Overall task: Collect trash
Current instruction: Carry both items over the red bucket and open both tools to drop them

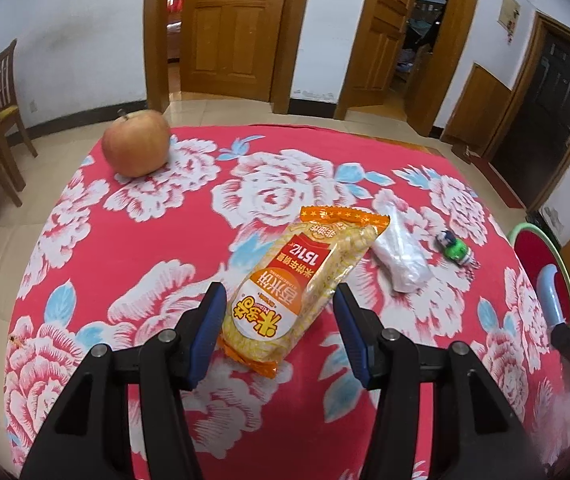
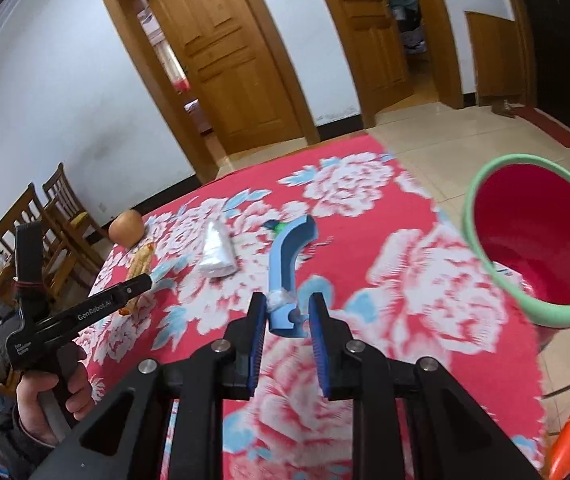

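The right hand-held gripper [image 2: 285,312] is clamped on the lower end of a curved blue plastic piece [image 2: 287,264], which rises ahead of its fingertips and bends away to the right at the top. It looks light and rigid, a hard smooth plastic that could twist between the pads if held only at the tip. The present hold near its wrapped base seems sound. The red bin with a green rim [image 2: 481,184] stands ahead and to the right of this gripper, beyond the edge of the counter [image 2: 425,280].

The left hand-held gripper [image 1: 279,312] stands half open, its pads either side of the near end of an orange snack packet [image 1: 305,280] lying on the floral cloth, not pressing it. The packet is probably light, crinkly and slippery, and its contents may crush, so a gentle pinch across the middle suits it. Just beyond and to the right lies a crumpled white plastic bag [image 1: 401,252], soft and nearly weightless.
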The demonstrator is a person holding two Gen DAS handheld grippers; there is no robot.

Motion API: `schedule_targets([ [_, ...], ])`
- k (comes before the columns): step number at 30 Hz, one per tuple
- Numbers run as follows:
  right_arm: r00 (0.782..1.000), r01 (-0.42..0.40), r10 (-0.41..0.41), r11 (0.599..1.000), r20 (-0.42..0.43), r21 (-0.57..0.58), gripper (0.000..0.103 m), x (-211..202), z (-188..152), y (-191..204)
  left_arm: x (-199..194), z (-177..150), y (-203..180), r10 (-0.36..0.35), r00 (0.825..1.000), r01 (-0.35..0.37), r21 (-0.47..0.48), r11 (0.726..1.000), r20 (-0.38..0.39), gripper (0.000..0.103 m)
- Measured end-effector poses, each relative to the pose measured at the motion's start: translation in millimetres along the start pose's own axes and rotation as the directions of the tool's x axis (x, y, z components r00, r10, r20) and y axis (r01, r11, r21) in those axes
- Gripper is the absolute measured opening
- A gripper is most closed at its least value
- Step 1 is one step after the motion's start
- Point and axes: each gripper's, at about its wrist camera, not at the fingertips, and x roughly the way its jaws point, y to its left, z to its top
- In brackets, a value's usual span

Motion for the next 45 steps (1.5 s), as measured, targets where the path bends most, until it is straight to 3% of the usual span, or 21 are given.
schedule_targets([
  [7,0.999,0.026,-0.029,0.997,0.042,0.066,0.024,-24.7,-5.1,-31.7,-10.2,0.2,-26.5,-0.016,1.0,0.016,0.043,0.999,-0.006,0.055],
  [16,0.994,0.029,-0.042,0.991,0.099,0.133,0.024,-52.5,-5.6,-66.9,-25.0,3.3,-89.4,-0.133,0.99,0.137,0.086,0.987,-0.047,0.055],
  [28,0.984,0.053,-0.089,0.973,0.155,0.223,0.024,-75.2,-5.5,-119.2,-23.0,0.3,-185.5,-0.227,0.968,0.243,0.176,0.954,-0.102,0.055],
  [45,0.972,0.132,-0.187,0.934,0.141,0.332,0.024,-74.8,1.7,-199.1,5.1,4.3,-268.3,-0.258,0.954,0.289,0.242,0.926,-0.152,0.055],
])
